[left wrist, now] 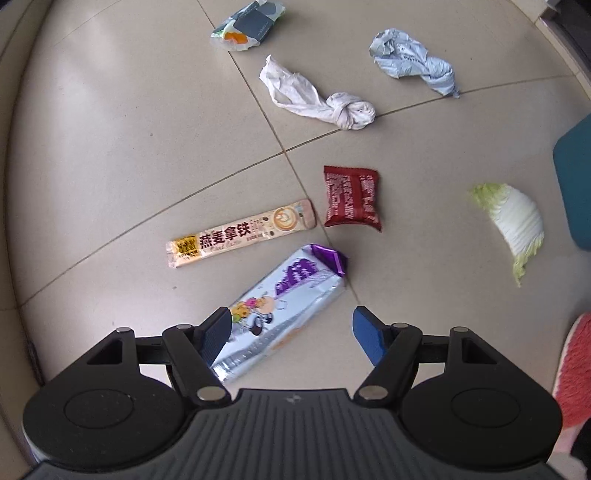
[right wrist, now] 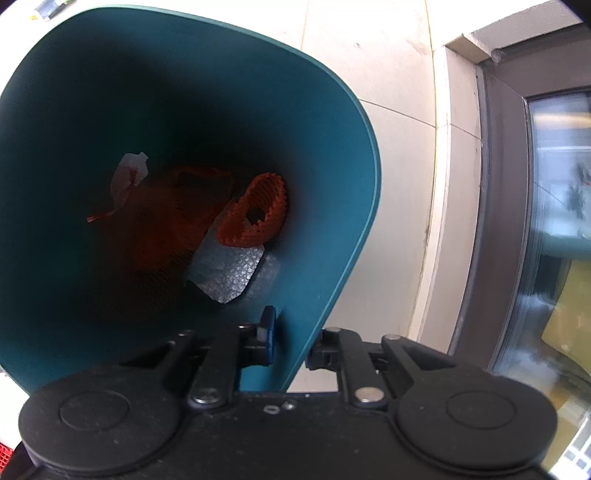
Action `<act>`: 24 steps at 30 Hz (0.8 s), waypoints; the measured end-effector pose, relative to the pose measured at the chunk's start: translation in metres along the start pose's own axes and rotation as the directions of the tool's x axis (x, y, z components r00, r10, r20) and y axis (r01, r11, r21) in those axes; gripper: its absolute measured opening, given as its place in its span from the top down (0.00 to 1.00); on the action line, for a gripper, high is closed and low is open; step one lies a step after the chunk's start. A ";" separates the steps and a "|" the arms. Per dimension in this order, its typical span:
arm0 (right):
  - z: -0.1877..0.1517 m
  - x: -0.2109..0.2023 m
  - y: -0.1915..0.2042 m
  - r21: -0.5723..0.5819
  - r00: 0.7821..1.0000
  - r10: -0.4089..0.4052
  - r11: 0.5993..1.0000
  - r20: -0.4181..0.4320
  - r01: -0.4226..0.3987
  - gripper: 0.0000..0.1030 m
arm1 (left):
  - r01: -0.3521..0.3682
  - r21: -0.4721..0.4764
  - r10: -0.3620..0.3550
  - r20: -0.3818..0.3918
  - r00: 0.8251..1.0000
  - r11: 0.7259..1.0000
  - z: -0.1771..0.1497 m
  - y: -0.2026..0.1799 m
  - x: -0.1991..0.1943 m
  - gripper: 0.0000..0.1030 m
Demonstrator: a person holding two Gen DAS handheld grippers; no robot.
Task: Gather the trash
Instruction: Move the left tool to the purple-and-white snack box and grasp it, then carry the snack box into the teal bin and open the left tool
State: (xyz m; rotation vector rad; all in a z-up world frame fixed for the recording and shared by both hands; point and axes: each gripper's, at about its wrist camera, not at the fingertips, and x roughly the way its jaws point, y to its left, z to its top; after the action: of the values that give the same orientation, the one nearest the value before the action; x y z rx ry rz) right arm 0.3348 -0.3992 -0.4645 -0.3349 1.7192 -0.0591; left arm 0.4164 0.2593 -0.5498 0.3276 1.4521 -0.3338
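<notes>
My left gripper (left wrist: 291,332) is open just above the floor, its fingers on either side of the near end of a silver and purple snack wrapper (left wrist: 284,306). Beyond it lie a beige coffee stick packet (left wrist: 240,232), a dark red packet (left wrist: 351,197), a knotted white tissue (left wrist: 317,98), a crumpled pale blue wrapper (left wrist: 410,61), a grey-green wrapper (left wrist: 247,26) and a cabbage leaf (left wrist: 513,221). My right gripper (right wrist: 291,339) is shut on the rim of a teal bin (right wrist: 332,155), which is tilted toward me. Inside lie orange netting (right wrist: 255,214), paper and foil.
The teal bin's side (left wrist: 576,184) shows at the right edge of the left wrist view, with a red shoe (left wrist: 576,369) below it. A dark door frame and glass (right wrist: 517,184) stand to the right of the bin. Beige floor tiles (left wrist: 110,147) lie to the left.
</notes>
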 end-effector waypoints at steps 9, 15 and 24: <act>0.010 0.007 0.006 0.001 0.998 -0.059 0.998 -0.025 0.059 0.84 | 0.031 0.372 -0.013 -0.051 0.999 0.928 -0.001 -0.006 0.072 0.30; 0.009 0.011 0.005 -0.011 0.997 -0.073 0.997 -0.022 0.073 0.83 | 0.032 0.325 -0.009 -0.072 0.997 0.945 -0.001 -0.007 0.092 0.48; 0.002 0.007 0.004 0.035 0.998 -0.063 0.997 -0.011 0.063 0.84 | 0.049 0.070 -0.043 -0.087 0.995 0.996 -0.001 -0.009 0.063 0.61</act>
State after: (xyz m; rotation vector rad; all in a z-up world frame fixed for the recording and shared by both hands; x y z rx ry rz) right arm 0.3346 -0.3968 -0.4722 -0.3628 1.7154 -0.1374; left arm 0.4172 0.2499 -0.6124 0.3704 1.5363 -0.4143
